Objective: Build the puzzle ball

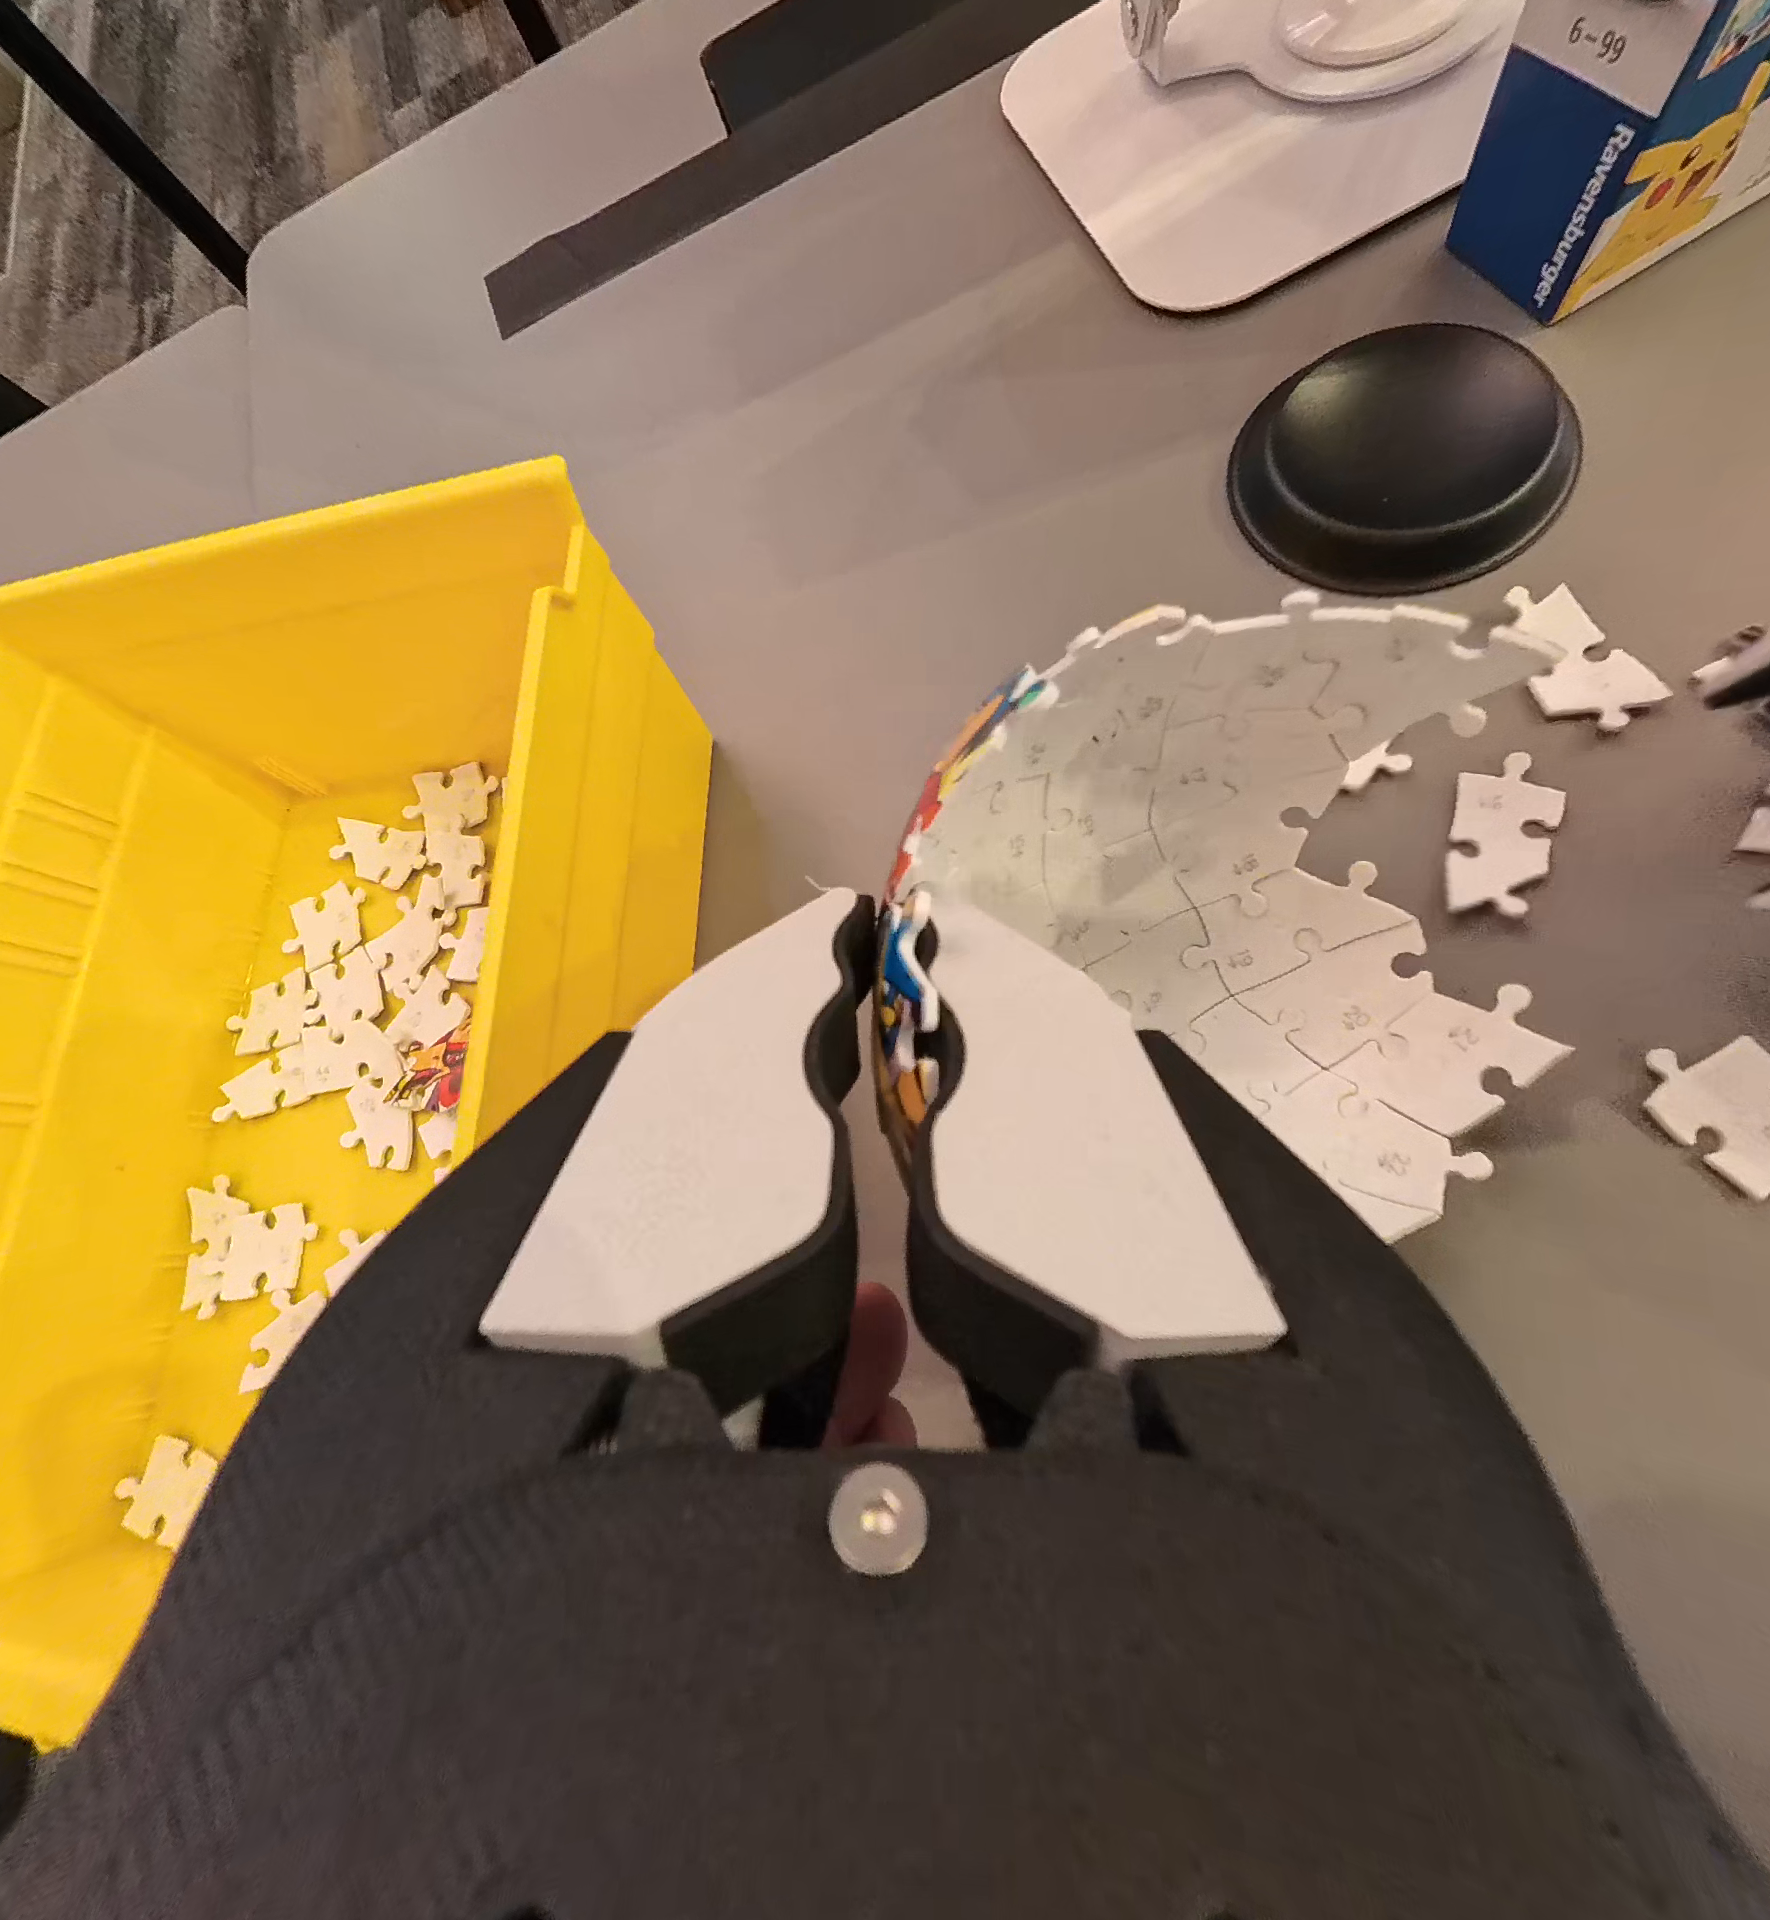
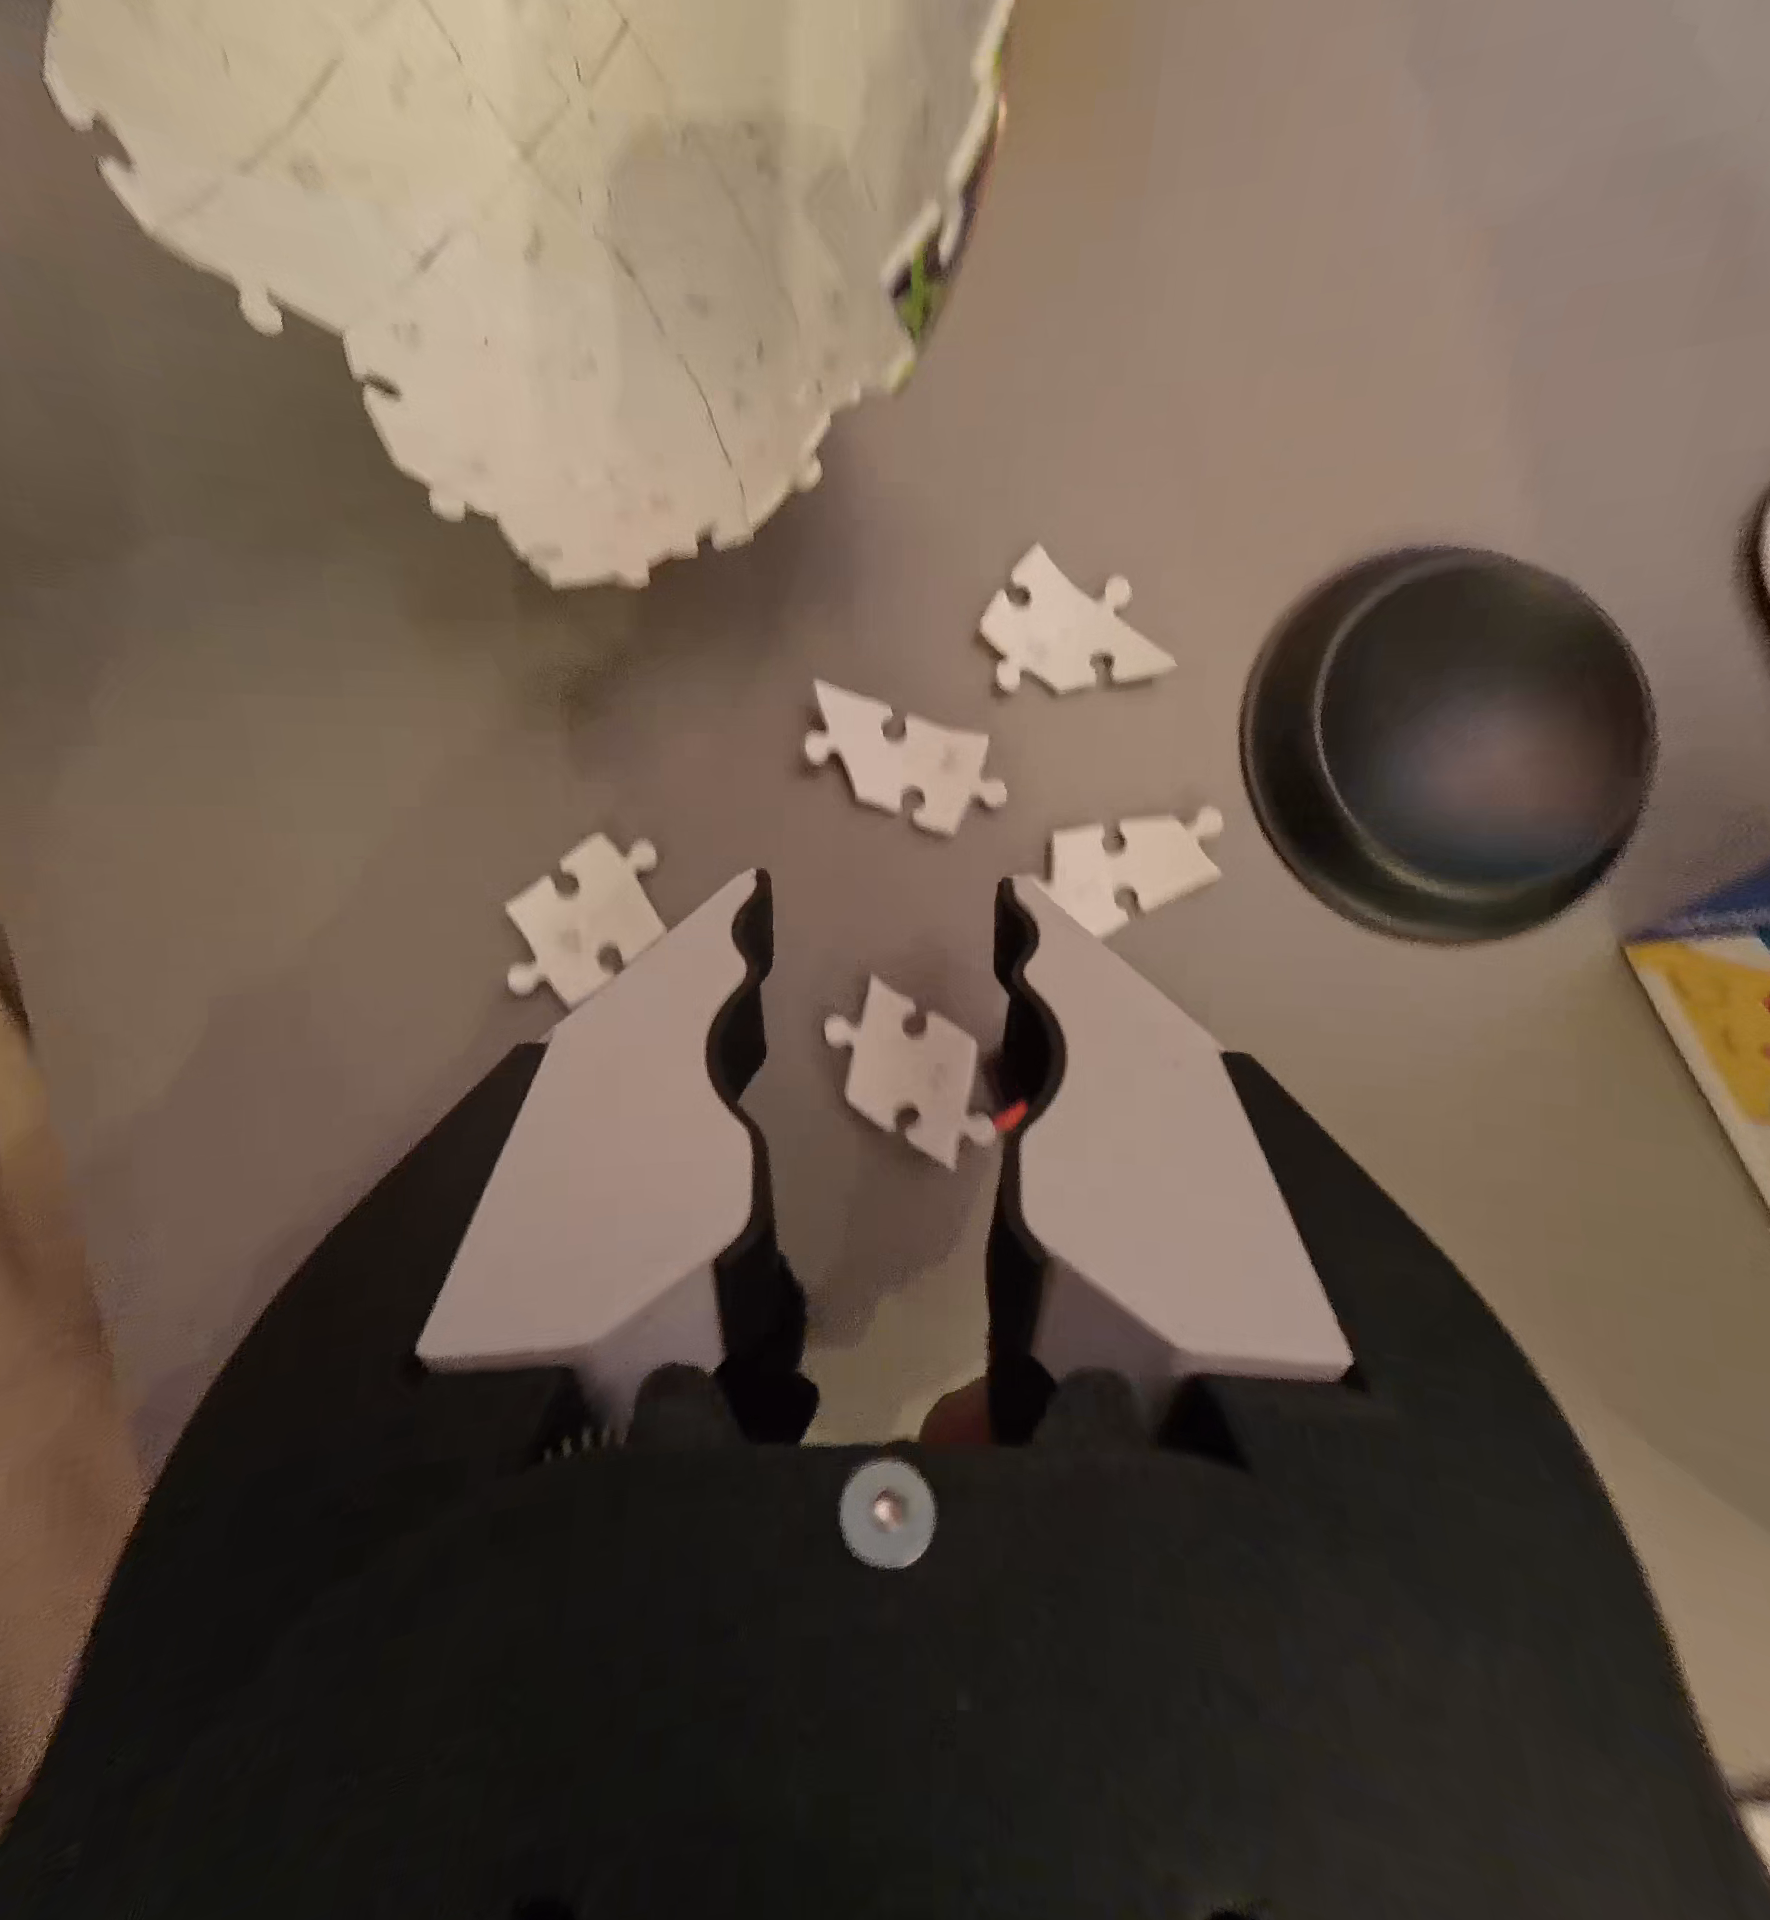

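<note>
Resting on the grey table (image 1: 860,436), the half-built puzzle ball shell (image 1: 1224,862) shows its white inner side, its printed rim clamped between the closed jaws of the left gripper (image 1: 902,956). Right gripper (image 2: 881,894) hangs released over loose white pieces, one piece (image 2: 912,1070) lying between its spread fingers, others just beyond the tips. Yellow bin (image 1: 237,727) of spare pieces sits left of the shell; black dome stand (image 1: 1406,452) and blue puzzle box (image 1: 1639,156) beyond.

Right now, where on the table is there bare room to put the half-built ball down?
Bare grey table lies between the yellow bin and the black dome. It is crowded to the shell's right, where loose pieces lie under the open right claw.
</note>
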`<state>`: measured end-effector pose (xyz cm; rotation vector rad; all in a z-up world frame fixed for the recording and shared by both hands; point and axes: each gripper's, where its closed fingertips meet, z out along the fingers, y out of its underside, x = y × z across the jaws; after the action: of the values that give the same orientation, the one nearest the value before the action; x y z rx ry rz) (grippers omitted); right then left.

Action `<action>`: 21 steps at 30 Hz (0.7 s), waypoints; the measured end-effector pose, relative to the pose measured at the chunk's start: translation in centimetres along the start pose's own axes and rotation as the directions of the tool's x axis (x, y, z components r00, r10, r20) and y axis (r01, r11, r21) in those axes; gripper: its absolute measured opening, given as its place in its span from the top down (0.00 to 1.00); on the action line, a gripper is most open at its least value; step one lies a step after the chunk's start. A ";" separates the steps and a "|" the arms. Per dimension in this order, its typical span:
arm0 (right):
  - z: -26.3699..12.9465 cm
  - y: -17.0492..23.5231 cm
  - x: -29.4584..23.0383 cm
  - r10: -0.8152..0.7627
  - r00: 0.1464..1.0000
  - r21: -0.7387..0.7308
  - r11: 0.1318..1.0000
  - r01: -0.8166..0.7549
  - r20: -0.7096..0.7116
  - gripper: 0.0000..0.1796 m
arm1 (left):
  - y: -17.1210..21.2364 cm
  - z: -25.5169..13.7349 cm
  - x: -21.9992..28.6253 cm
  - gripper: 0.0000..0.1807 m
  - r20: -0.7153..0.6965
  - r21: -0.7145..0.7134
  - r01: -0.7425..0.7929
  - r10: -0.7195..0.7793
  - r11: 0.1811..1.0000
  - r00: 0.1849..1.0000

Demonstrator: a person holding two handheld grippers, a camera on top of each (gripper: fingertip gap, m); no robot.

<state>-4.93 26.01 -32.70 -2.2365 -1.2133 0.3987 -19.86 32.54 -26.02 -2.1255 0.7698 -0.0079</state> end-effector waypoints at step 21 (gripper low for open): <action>3.3 -0.9 -1.6 -0.123 0.988 0.037 0.992 0.119 0.099 0.82 | 1.1 1.0 1.1 0.98 -0.096 -0.244 -0.215 0.197 0.946 0.976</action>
<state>-8.08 26.13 -34.81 -2.1259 -1.3781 0.4843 -19.27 32.19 -27.76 -2.2819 1.0818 0.1347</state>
